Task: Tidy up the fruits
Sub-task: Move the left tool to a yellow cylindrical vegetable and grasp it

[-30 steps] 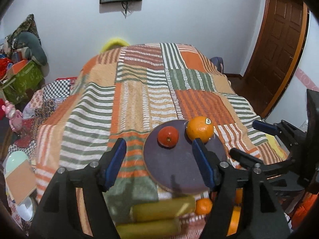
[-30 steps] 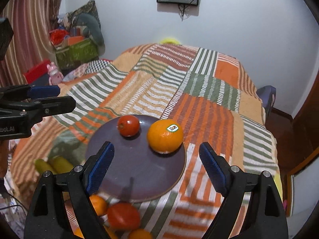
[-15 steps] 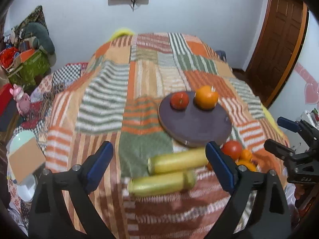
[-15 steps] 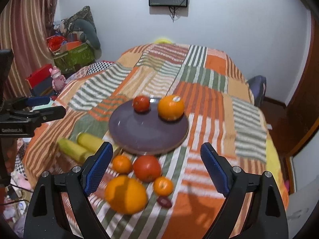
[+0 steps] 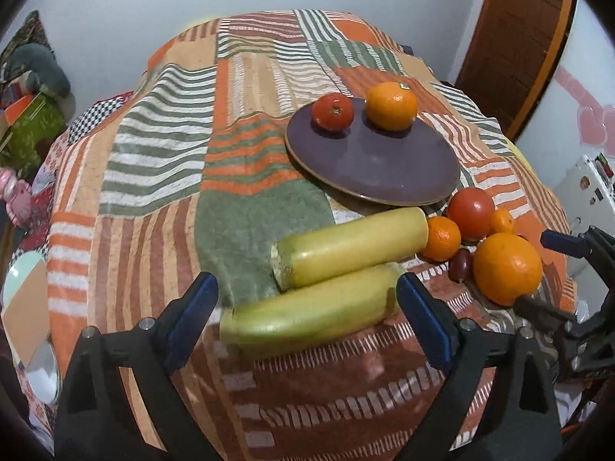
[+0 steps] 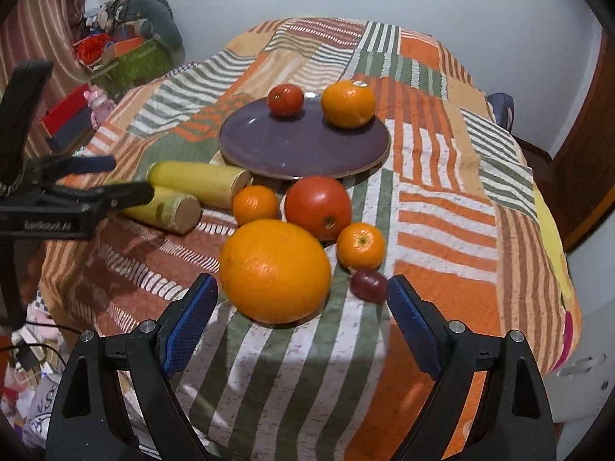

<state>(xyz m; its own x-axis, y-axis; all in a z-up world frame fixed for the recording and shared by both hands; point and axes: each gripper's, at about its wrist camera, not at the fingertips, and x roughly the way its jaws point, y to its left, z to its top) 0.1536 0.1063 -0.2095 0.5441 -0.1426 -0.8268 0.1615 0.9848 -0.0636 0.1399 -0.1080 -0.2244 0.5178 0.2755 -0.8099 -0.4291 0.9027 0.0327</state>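
We hold both claws apart and empty. The big orange (image 6: pixel 275 271) lies just beyond our right gripper (image 6: pixel 303 317), so that hand is nearer. The near squash (image 5: pixel 311 313) lies crosswise before our left gripper (image 5: pixel 307 320).

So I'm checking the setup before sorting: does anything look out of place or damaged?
Nothing looks damaged or spilled. One oddity: two yellow-green squashes lie among the fruit beside the purple plate, which seems to tilt on the rumpled blanket.
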